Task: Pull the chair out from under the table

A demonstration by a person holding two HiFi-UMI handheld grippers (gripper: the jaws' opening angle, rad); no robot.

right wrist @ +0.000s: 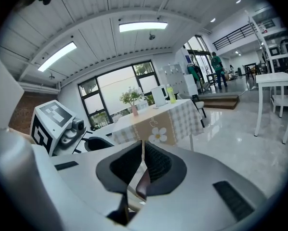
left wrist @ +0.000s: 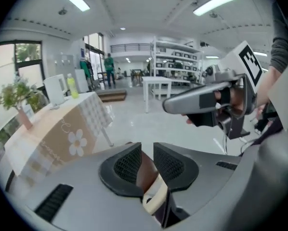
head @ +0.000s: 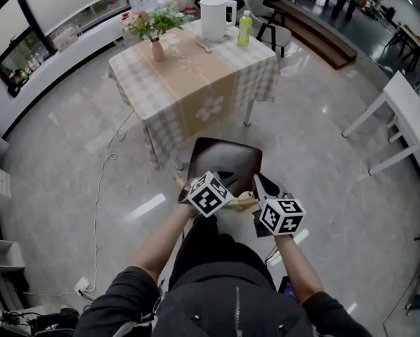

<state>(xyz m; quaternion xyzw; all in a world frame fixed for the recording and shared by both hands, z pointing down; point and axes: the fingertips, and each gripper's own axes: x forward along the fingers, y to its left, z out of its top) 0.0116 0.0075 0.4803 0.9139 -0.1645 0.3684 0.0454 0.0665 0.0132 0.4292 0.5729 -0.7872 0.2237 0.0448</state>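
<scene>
**Head view with both gripper views.** The chair (head: pixel 222 161) stands on the side of the table (head: pixel 196 100) nearest the person, seat towards it and just short of the cloth's hem; it is judged largely drawn out.

- **Left gripper (left wrist: pixel 147 152):** jaws narrowed to a slot, pads pressing both faces of the chair's brown back, a cream strip showing below them.
- **Right gripper (right wrist: pixel 143 154):** jaws almost together, pinching a thin brown edge of the same back.

Both hold the part of the chair farthest from the table, so a pull away from the table moves the whole chair; two holds presumably stop it swinging.

**Hidden:** in the head view the cubes (head: pixel 208 194) and arms (head: pixel 161 244) cover the jaws and the chair's back, and its legs lie unseen beneath the seat. What the cream strip is cannot be told, nor how much of the back the right jaws hold
</scene>
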